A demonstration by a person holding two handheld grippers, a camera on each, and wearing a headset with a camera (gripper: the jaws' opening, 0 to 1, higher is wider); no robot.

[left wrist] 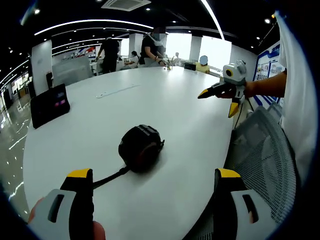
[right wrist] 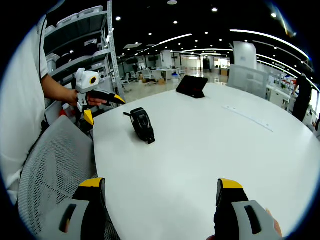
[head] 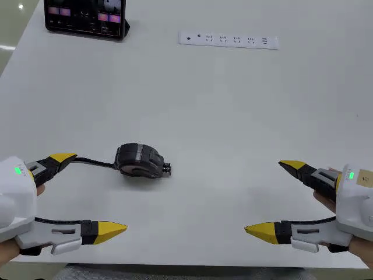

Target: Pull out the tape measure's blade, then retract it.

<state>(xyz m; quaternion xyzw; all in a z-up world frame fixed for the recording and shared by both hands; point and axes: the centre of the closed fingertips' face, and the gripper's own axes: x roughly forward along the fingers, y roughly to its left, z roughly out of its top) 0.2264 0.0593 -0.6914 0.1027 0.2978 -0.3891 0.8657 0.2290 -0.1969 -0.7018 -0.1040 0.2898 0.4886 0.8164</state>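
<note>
A black tape measure (head: 140, 160) lies on the white table (head: 221, 105), its wrist strap (head: 93, 161) trailing left and its blade fully inside. My left gripper (head: 93, 192) stands open at the near left edge, its upper yellow tip beside the strap's end, nothing between its jaws. In the left gripper view the tape measure (left wrist: 141, 147) lies just ahead between the jaws' line. My right gripper (head: 277, 198) stands open at the near right, well apart from the tape measure (right wrist: 143, 125), with nothing in it.
A dark tablet (head: 86, 16) stands at the table's far left. A white power strip (head: 228, 39) lies at the far centre. A mesh chair (right wrist: 55, 170) sits below the table's near edge. People stand far off across the room.
</note>
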